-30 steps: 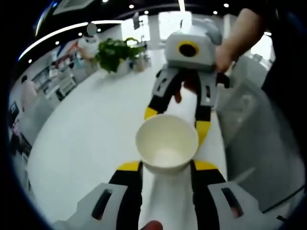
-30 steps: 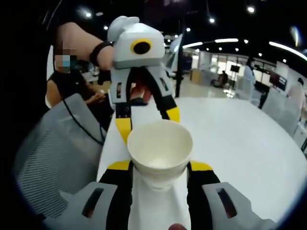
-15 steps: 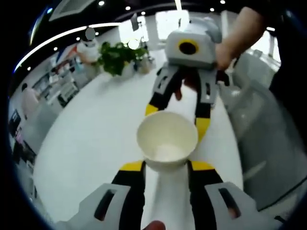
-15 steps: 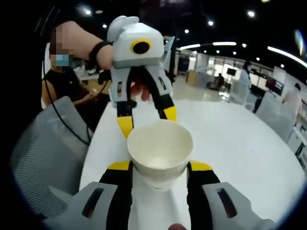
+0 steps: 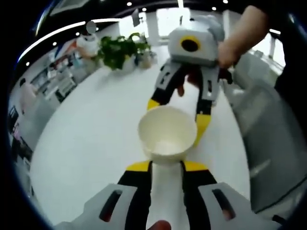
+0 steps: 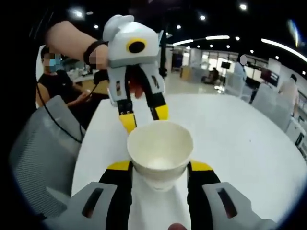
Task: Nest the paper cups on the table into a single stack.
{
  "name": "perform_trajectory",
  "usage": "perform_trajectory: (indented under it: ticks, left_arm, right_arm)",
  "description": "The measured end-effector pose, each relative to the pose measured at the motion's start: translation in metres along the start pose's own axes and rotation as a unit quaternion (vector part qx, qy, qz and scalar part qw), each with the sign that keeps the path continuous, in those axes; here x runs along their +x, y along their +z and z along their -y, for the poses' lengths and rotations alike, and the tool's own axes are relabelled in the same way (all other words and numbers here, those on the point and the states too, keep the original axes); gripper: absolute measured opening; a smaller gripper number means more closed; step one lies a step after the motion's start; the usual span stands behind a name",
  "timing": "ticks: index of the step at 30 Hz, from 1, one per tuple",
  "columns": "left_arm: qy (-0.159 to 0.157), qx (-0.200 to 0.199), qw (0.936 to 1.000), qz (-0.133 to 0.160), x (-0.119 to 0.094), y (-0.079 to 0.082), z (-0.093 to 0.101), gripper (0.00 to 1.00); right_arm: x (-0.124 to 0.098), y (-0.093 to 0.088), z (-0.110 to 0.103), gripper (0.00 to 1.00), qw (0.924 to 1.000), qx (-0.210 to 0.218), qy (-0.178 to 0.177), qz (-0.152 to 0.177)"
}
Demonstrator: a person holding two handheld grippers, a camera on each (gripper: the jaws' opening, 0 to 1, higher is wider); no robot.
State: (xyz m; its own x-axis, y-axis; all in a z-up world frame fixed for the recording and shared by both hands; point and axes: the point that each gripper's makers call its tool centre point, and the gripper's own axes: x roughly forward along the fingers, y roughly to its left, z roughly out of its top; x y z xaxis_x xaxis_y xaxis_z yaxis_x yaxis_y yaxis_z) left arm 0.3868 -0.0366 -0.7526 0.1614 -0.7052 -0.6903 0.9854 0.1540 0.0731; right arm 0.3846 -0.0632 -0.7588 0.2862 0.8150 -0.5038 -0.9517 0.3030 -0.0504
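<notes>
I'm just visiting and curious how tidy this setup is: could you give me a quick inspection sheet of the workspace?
Surface: white table, clean-looking.
Job's things: one paper cup, upright; cannot tell whether others are nested in it.
Clutter: potted plant at the table's far edge.
Grippers: right gripper fingers clamp the cup's sides; left gripper open, tips just short of the cup.
Cables: thin black cable over a mesh chair.
Surroundings: open office, ceiling lights, people nearby.

Both grey-white plastic grippers, the left gripper (image 6: 143,115) and the right gripper (image 5: 176,117), carry black jaws capped with yellow tips. A black wristband (image 6: 91,50) sits just behind the left gripper's housing.
</notes>
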Motion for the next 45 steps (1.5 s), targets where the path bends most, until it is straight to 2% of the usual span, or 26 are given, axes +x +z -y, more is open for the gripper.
perform_trajectory:
  ticks: [13,23,29,40,45]
  left_arm:
    - [0.009,0.011,0.9999,0.007,0.009,0.014,-0.037,0.20]
    - [0.009,0.010,0.9998,0.017,0.019,0.022,-0.063,0.23]
    - [0.009,0.012,0.9997,0.018,0.028,0.022,-0.079,0.24]
    - [0.018,-0.006,0.9994,0.028,0.038,0.014,-0.108,0.25]
    - [0.017,-0.022,0.9993,0.025,0.044,0.006,-0.111,0.27]
  right_arm:
    - [0.000,0.003,0.039,0.41,0.9992,0.019,-0.030,0.016]
    - [0.002,0.004,0.069,0.41,0.9984,0.027,-0.047,0.017]
    - [0.007,-0.001,0.087,0.41,0.9980,0.036,-0.050,0.014]
    - [0.023,-0.002,0.114,0.41,0.9967,0.050,-0.063,0.010]
    - [0.032,-0.009,0.116,0.42,0.9959,0.064,-0.064,0.004]
